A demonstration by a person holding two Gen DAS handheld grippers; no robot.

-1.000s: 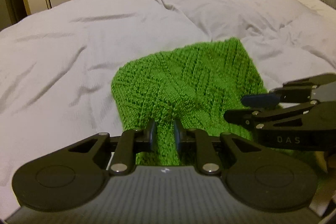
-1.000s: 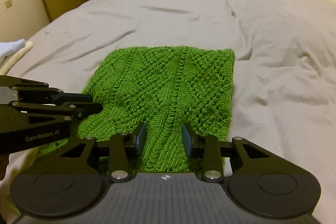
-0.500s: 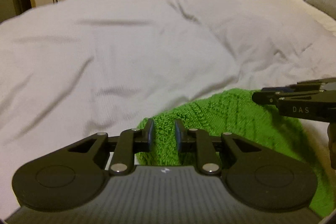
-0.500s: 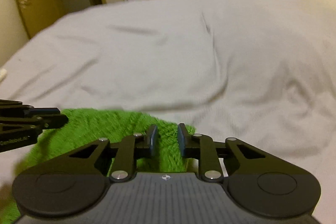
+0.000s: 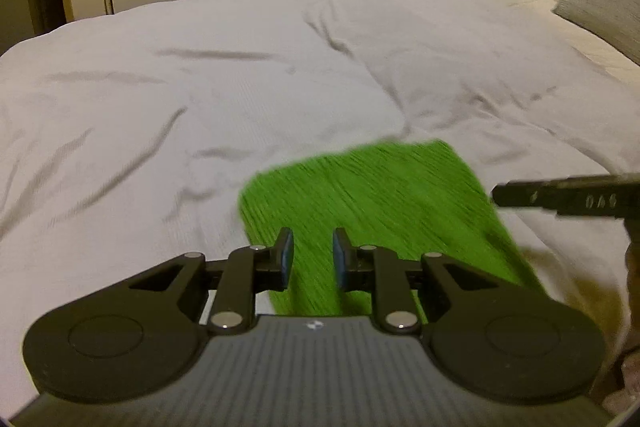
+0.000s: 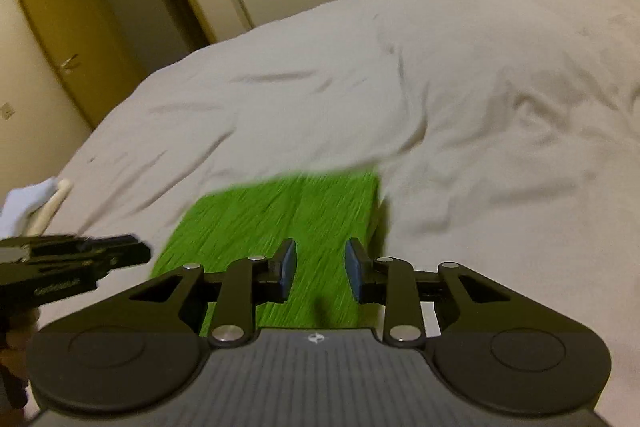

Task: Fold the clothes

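Both claws pulled back, uncovering more green knit (image 5: 372, 195) again.

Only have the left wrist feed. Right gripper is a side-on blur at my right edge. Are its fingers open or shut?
Observer: In the right wrist view, the right gripper has its fingers apart. The green knit shows through the gap.
Operator: Anything else on the bed that I can't see?
Observer: Yes. A white cloth lies near the edge of the bed, at the left of that view and apart from the knit.
Operator: And past that edge?
Observer: A wooden door stands open, with a dark doorway beside it.
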